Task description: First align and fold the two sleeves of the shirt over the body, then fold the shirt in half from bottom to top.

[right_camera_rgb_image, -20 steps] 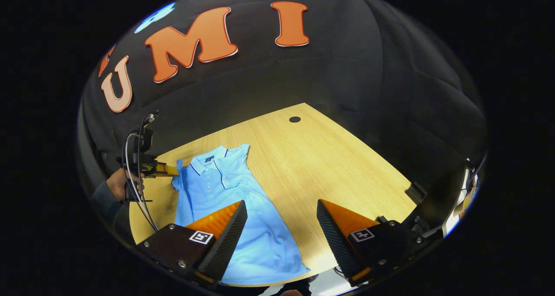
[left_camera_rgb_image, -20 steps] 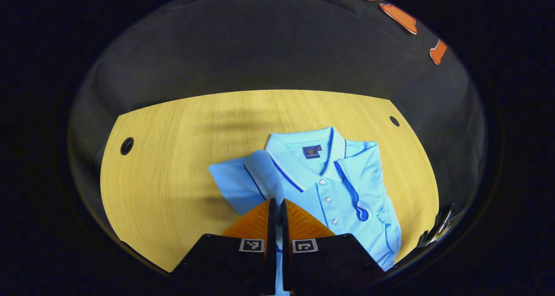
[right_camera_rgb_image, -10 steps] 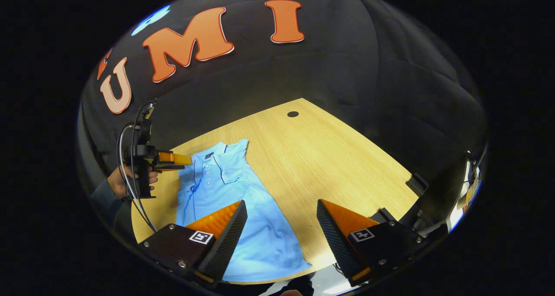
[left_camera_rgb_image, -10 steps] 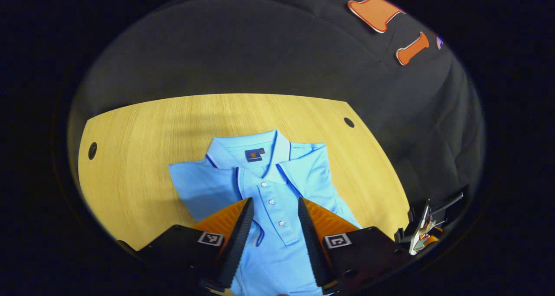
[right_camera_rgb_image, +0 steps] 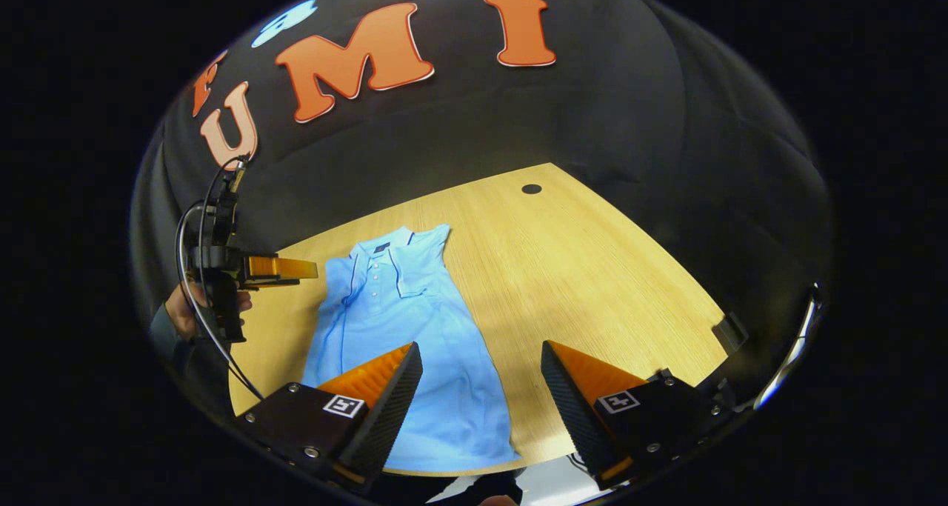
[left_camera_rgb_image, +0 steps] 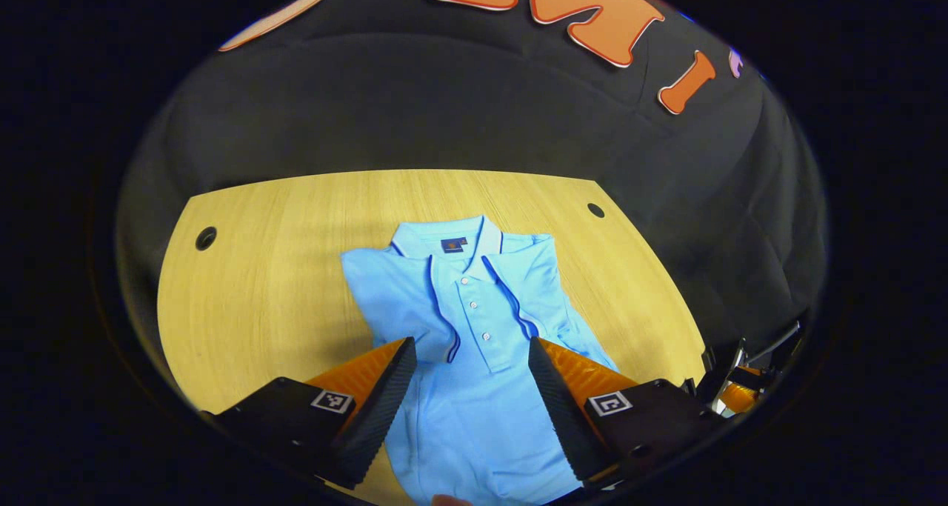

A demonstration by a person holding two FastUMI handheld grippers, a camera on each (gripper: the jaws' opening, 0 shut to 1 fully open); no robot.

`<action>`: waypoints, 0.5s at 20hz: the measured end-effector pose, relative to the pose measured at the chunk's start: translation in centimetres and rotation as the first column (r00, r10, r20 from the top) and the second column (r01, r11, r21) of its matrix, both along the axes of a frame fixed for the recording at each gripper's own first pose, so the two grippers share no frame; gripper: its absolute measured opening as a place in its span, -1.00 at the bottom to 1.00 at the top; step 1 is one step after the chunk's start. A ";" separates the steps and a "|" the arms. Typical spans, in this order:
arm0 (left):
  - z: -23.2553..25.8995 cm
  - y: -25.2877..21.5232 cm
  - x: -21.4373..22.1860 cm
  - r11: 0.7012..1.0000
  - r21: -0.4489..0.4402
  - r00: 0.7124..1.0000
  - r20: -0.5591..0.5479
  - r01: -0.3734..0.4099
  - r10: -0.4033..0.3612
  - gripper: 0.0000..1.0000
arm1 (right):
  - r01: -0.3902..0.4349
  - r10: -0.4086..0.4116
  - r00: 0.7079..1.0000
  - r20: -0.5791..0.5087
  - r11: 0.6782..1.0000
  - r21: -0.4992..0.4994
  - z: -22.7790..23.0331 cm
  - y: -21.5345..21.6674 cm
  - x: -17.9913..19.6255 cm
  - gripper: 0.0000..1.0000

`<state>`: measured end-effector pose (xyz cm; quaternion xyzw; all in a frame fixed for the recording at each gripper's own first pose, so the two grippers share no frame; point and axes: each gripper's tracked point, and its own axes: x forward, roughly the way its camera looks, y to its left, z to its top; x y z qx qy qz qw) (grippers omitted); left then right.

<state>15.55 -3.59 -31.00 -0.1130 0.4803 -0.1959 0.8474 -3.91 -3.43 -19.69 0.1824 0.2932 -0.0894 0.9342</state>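
While the light blue polo shirt (left_camera_rgb_image: 474, 328) lay flat on the wooden worktop (left_camera_rgb_image: 266, 269), collar toward the booth wall and hem toward the near edge, both its short sleeves were folded in over the body. In the left gripper view, the left gripper (left_camera_rgb_image: 470, 376) hovered above the shirt's chest, its jaws wide apart and holding nothing, the button placket showing between them. At the right edge of that view, part of the right gripper (left_camera_rgb_image: 740, 391) was visible beyond the worktop's edge. In the right gripper view, the right gripper (right_camera_rgb_image: 481, 387) hung over the near edge by the shirt's (right_camera_rgb_image: 404, 343) hem, its jaws likewise spread and empty. Farther off on the left, a hand (right_camera_rgb_image: 178, 310) held the left gripper (right_camera_rgb_image: 285, 269) just beside the shirt's shoulder. Two dark round holes (left_camera_rgb_image: 206, 237) marked the worktop's far corners.
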 end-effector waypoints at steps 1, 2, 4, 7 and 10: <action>0.1 0.7 -0.9 1.000 0.019 1.000 0.007 -0.018 0.018 1.00 | -0.018 0.018 1.000 -0.006 1.000 0.003 -0.2 0.1 -0.1 0.97; 0.3 1.1 -2.0 0.999 0.034 1.000 0.007 -0.031 0.031 0.99 | -0.038 0.038 0.999 -0.011 0.999 0.012 -0.6 0.3 -0.3 0.97; 0.7 1.9 -4.4 0.997 0.051 0.998 0.004 -0.058 0.057 1.00 | -0.069 0.070 0.997 -0.016 0.997 0.026 -1.1 0.6 -0.7 0.97; 1.2 2.8 -8.1 0.995 0.062 0.997 -0.006 -0.083 0.083 0.99 | -0.131 0.132 0.991 -0.035 0.991 0.026 -2.2 1.3 -1.6 0.97; 0.8 3.7 -11.7 0.990 0.097 0.994 -0.012 -0.106 0.107 0.99 | -0.192 0.193 0.979 -0.059 0.981 0.017 -3.5 2.0 -2.7 0.97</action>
